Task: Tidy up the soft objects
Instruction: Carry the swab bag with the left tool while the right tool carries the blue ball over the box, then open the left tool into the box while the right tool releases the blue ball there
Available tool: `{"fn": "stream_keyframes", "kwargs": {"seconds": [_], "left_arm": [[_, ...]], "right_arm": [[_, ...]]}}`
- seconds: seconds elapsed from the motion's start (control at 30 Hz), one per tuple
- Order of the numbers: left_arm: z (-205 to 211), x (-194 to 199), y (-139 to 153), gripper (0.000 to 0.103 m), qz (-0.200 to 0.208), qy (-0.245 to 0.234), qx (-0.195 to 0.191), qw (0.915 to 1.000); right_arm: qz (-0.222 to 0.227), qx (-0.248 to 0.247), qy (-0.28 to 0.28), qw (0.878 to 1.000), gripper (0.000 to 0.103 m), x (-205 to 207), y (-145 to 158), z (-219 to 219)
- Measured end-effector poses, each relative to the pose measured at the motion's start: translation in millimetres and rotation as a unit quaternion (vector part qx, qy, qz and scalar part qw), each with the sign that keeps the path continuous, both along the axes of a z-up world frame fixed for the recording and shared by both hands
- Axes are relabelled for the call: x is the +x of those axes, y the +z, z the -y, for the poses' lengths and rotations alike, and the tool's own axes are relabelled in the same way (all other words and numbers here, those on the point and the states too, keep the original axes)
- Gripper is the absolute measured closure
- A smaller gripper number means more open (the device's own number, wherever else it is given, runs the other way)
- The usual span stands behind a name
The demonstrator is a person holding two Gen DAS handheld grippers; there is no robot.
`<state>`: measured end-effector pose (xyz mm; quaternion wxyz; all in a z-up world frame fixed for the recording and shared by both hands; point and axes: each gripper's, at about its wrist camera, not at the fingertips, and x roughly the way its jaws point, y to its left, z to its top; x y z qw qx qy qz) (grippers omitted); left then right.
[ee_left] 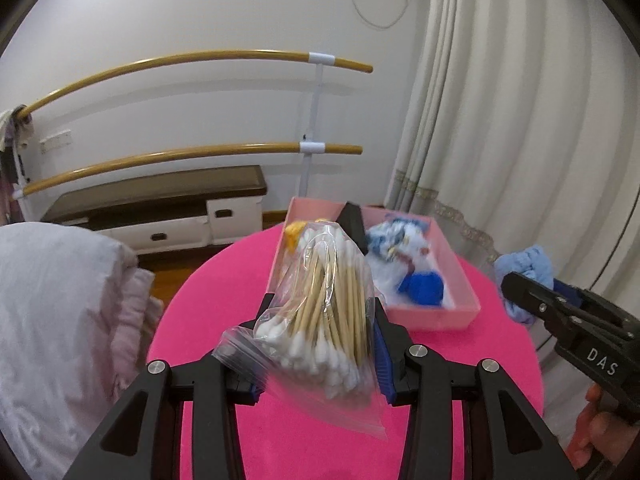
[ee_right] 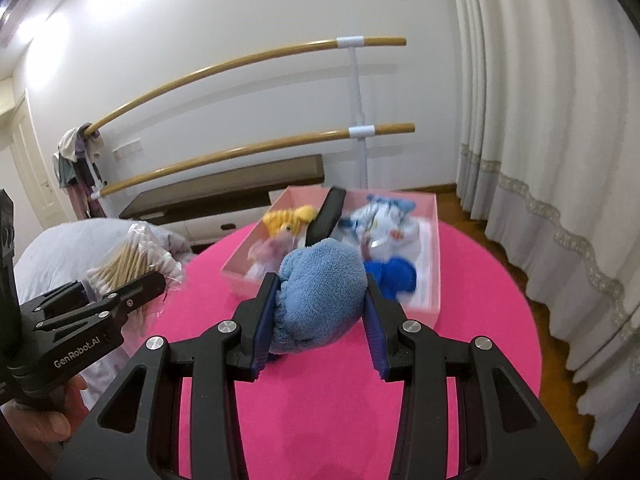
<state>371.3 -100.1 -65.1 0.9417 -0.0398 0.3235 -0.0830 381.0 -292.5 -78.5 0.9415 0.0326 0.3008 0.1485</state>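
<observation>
the room behind was white-walled, with two wooden rails (ee_right: 224, 68) on a white post, a low dark-topped cabinet (ee_left: 160, 196) under them and pale curtains (ee_right: 540, 120) on my right. a round pink table (ee_right: 320, 420) lay under both grippers.

my left gripper (ee_left: 320, 340) was clamped on a clear bag of swabs (ee_left: 324, 308), the bag standing up between the blue pads, its zip end hanging toward me. just ahead of that gripper sat the pink box (ee_left: 436, 316), split by a black divider (ee_left: 352, 216).

my right gripper (ee_right: 320, 308) was squeezed shut on a blue towel (ee_right: 320, 296), bunched between its fingers above the table. the box lay right in front of it: yellow plush (ee_right: 290, 218) and something pale pink, blurred, in the left half; a white-and-blue toy (ee_right: 380, 220) and a dark blue lump (ee_right: 394, 276) in the right half.

a white quilt (ee_left: 60, 300) bulged off to my left.
</observation>
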Motion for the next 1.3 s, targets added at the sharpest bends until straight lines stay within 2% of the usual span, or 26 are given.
{"fn": "stream_keyframes", "kwargs": {"seconds": [0.17, 0.33, 0.5, 0.87, 1.1, 1.3], "left_arm": [[8.4, 47.6, 5.8, 0.064, -0.010, -0.008, -0.011, 0.9999], [19.5, 91.9, 4.2, 0.064, -0.026, -0.014, -0.019, 0.9994], [27.1, 133.6, -2.2, 0.064, -0.043, -0.024, -0.027, 0.9984], [51.5, 216.6, -29.4, 0.064, -0.080, -0.033, -0.041, 0.9954], [63.2, 251.6, -44.3, 0.063, -0.098, -0.031, -0.044, 0.9938], [72.9, 280.3, -56.0, 0.054, -0.116, -0.024, -0.032, 0.9924]], "right_arm": [[-0.005, -0.016, 0.000, 1.000, 0.065, 43.5, 7.7, -6.0], [-0.024, -0.028, -0.007, 0.999, 0.065, 85.2, -1.2, -3.0], [-0.041, -0.029, -0.011, 0.999, 0.065, 109.0, -12.9, 4.7], [-0.074, -0.024, -0.017, 0.997, 0.065, 138.5, -43.5, 21.2], [-0.080, -0.025, -0.011, 0.996, 0.065, 147.1, -50.0, 20.3], [-0.087, -0.028, -0.006, 0.996, 0.065, 156.7, -54.1, 15.5]]}}
